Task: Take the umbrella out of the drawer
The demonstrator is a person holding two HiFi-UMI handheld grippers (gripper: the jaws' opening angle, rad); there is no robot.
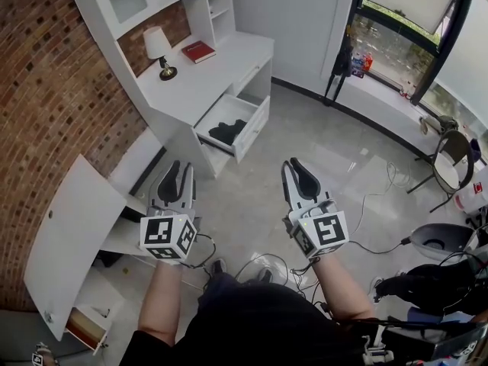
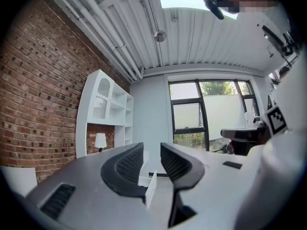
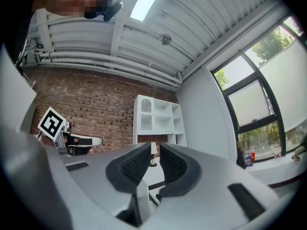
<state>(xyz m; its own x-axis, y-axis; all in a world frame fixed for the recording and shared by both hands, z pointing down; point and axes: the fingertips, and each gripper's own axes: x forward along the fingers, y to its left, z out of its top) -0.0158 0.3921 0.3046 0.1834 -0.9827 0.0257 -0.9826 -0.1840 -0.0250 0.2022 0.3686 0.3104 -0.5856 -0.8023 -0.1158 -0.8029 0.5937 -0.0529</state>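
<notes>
A black folded umbrella (image 1: 227, 132) lies in the open drawer (image 1: 256, 126) of the white desk (image 1: 213, 78), well ahead of both grippers. My left gripper (image 1: 178, 170) (image 2: 151, 150) is held over the floor short of the drawer, its jaws a little apart with nothing between them. To its right, my right gripper (image 1: 297, 166) (image 3: 155, 152) is held the same way, jaws almost together with only a thin slit, holding nothing. Both point level toward the desk. The umbrella does not show in either gripper view.
On the desk stand a small lamp (image 1: 160, 48) and a red book (image 1: 198, 51), under white shelves (image 2: 108, 114). A white cabinet door (image 1: 72, 235) hangs open at the left. Cables (image 1: 374, 197), a chair (image 1: 450, 155) and dark equipment (image 1: 427, 280) lie at the right.
</notes>
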